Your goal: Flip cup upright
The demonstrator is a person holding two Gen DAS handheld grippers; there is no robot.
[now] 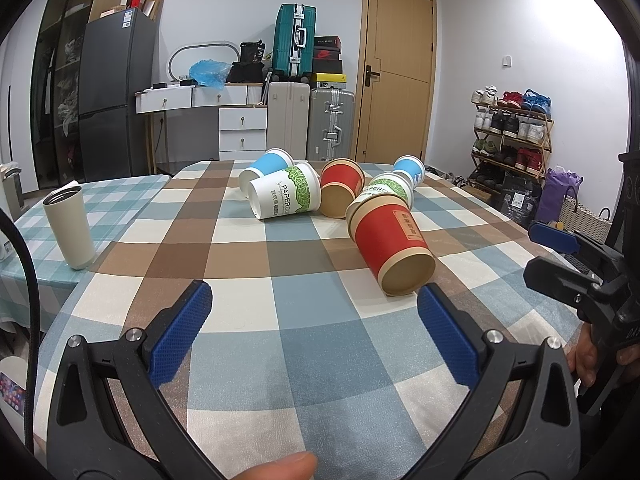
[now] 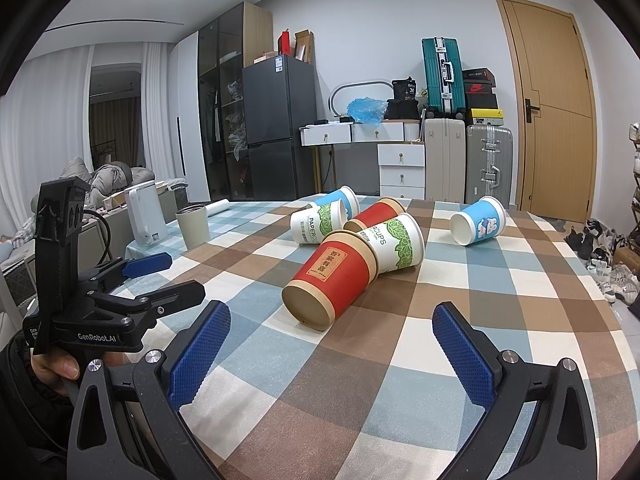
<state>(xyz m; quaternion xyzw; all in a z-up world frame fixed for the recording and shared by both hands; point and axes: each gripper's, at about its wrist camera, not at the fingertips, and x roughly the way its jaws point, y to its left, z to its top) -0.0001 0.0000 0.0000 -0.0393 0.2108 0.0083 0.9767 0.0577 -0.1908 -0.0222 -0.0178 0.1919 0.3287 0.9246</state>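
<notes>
Cups (image 1: 394, 252) toppled; grippers (image 1: 314, 304) agape

Bare checked worktop (image 2: 460, 264) lies between both open tongs and the nearest red cup (image 2: 330, 280), so its base end is reachable head-on. Behind it a green cup (image 2: 394, 242) touches its rim, with more cups crowded close beyond. The blue cup (image 2: 478, 222) lies apart, open all round. A tumbler (image 1: 70, 226) stands far left.
</notes>
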